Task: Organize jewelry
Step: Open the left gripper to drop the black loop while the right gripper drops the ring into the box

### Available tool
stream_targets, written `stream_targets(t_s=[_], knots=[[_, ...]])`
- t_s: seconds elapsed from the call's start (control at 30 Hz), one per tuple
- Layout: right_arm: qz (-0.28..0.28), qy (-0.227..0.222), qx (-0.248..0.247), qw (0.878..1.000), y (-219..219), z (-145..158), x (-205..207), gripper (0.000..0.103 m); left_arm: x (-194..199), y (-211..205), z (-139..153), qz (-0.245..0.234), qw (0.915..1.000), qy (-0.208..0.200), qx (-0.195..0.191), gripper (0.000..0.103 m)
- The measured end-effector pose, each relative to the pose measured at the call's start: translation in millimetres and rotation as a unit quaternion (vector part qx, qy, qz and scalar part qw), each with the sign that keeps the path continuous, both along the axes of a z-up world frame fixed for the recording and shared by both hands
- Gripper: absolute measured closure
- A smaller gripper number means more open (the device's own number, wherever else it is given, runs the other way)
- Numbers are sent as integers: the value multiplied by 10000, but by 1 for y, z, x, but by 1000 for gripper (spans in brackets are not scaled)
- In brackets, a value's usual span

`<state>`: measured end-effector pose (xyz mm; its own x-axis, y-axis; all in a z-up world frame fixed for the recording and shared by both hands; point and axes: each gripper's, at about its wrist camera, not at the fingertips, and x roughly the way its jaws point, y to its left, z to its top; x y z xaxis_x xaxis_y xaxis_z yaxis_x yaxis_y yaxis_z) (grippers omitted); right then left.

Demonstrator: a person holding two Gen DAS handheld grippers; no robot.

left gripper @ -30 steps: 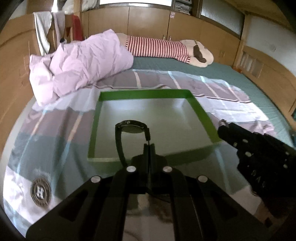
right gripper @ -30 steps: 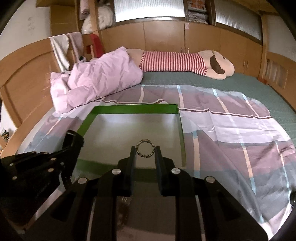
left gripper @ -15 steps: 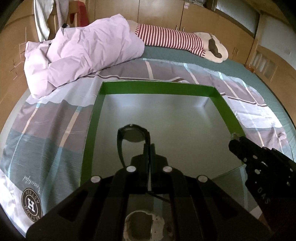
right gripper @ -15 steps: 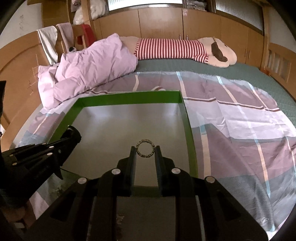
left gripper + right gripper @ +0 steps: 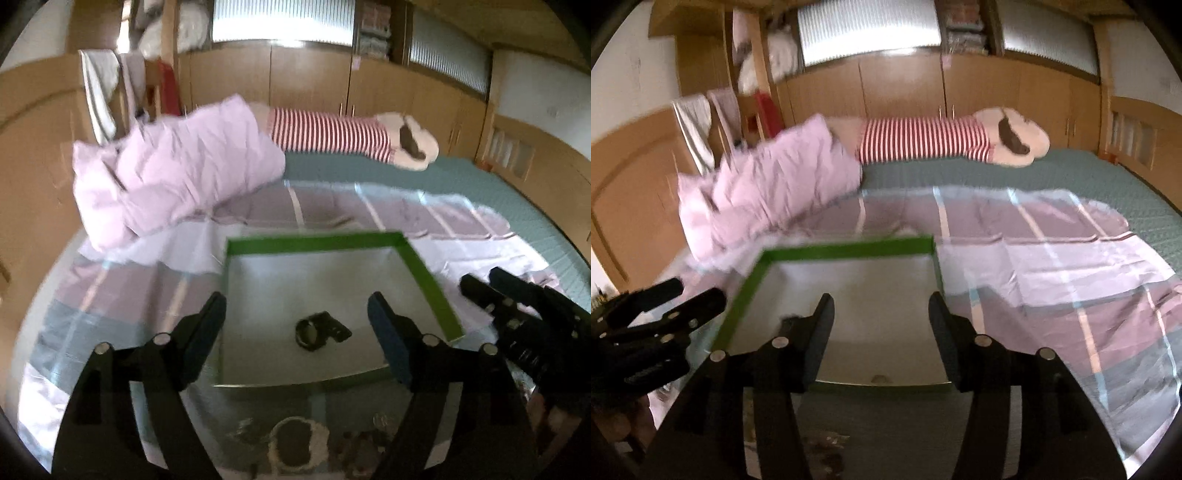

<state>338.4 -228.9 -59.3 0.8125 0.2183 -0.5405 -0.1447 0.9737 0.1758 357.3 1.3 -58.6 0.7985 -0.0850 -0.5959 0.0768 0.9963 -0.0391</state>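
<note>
My left tongs (image 5: 295, 317) and right tongs (image 5: 881, 314) are wide open; the watch (image 5: 320, 329) lies in the tray (image 5: 424, 266), nearer my left.

Both wrist views look from the bed's (image 5: 480, 192) near edge across the same green tray (image 5: 314, 242), fairly near.

Bed: teal mattress cover (image 5: 1108, 184) overlaid by plaid sheet (image 5: 1052, 266). Crumpled pink duvet (image 5: 177, 177) beside striped plush toy (image 5: 942, 140). Wooden cabinets (image 5: 905, 88) behind.
</note>
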Motion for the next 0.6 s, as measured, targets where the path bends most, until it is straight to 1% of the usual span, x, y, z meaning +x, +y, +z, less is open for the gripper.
stream_targets(t_s=[0.07, 0.13, 0.23, 0.3, 0.37, 0.43, 0.5, 0.6], knots=[[-70, -164, 48, 9998, -9, 19, -19, 50, -25, 14, 22, 43, 9998, -206, -14, 15], [-123, -269, 105, 9995, -16, 36, -36, 48, -49, 24, 34, 43, 9994, -331, -42, 13], [-152, -429, 188, 9988, -25, 59, -70, 46, -89, 41, 47, 54, 9993, -358, -67, 12], [-139, -498, 113, 9986, -25, 65, -88, 45, -106, 48, 52, 150, 9993, -318, -162, 12], [-46, -500, 57, 9987, -24, 65, -107, 44, -129, 53, 57, 90, 9991, -298, -290, 12], [5, -413, 57, 9991, -25, 58, -130, 44, -150, 56, 58, 89, 9990, -356, -269, 11], [83, -299, 94, 9995, -25, 47, -150, 44, -173, 58, 50, 111, 9989, -358, -280, 10], [119, -64, 10, 9999, -22, 26, -176, 44, -193, 54, 32, 97, 9993, -196, -298, 10]])
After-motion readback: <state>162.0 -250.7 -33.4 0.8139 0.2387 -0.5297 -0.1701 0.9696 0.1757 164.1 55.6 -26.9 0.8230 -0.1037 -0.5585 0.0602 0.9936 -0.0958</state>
